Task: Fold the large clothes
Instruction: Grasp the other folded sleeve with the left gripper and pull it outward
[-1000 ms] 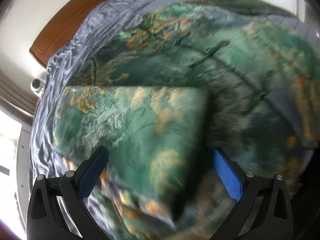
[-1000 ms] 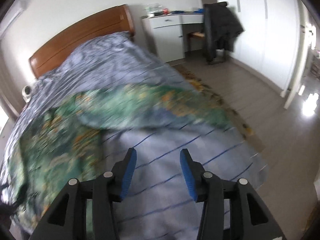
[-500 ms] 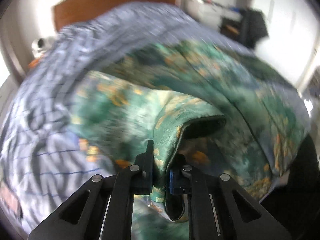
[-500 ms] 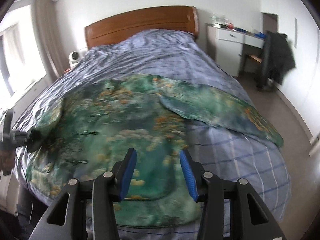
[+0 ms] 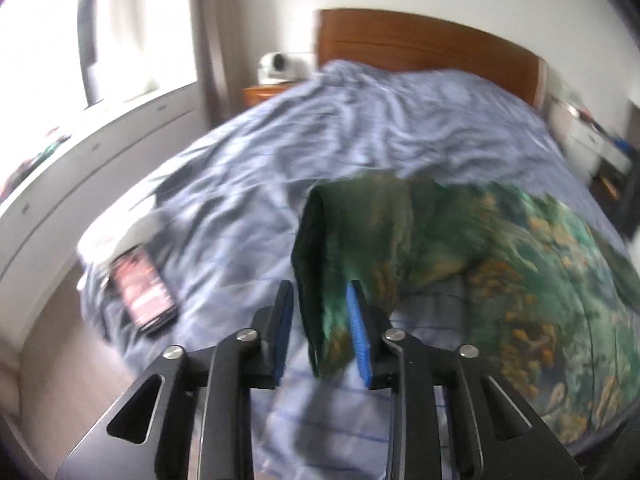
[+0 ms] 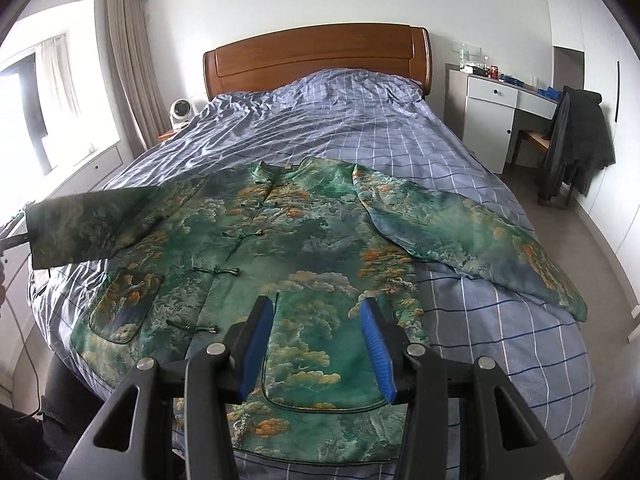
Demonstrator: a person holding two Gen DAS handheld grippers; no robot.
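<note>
Jacket (image 6: 304,248), green with orange clouds and knot buttons, lies front-up on the blue checked duvet (image 6: 360,128) of the bed, collar toward the wooden headboard (image 6: 316,60). One sleeve (image 6: 460,224) rests spread out over the far side of the bed; the other sleeve is lifted off the duvet and stretched sideways, with its cuff (image 5: 324,280) between the fingers of the left gripper (image 5: 320,316). Those jaws are narrow and are opening, so the cuff hangs between the pads, apparently no longer pinched. The right gripper (image 6: 316,340) hovers over the lower hem with its jaws partly apart and nothing between them. The step in hand seems to be straightening the sleeves before folding. To do it well, the sleeve should land flat and straight, without twist, before it is folded inward over the buttons. A phone (image 5: 142,284) lies near the bed edge and should stay uncovered.
</note>
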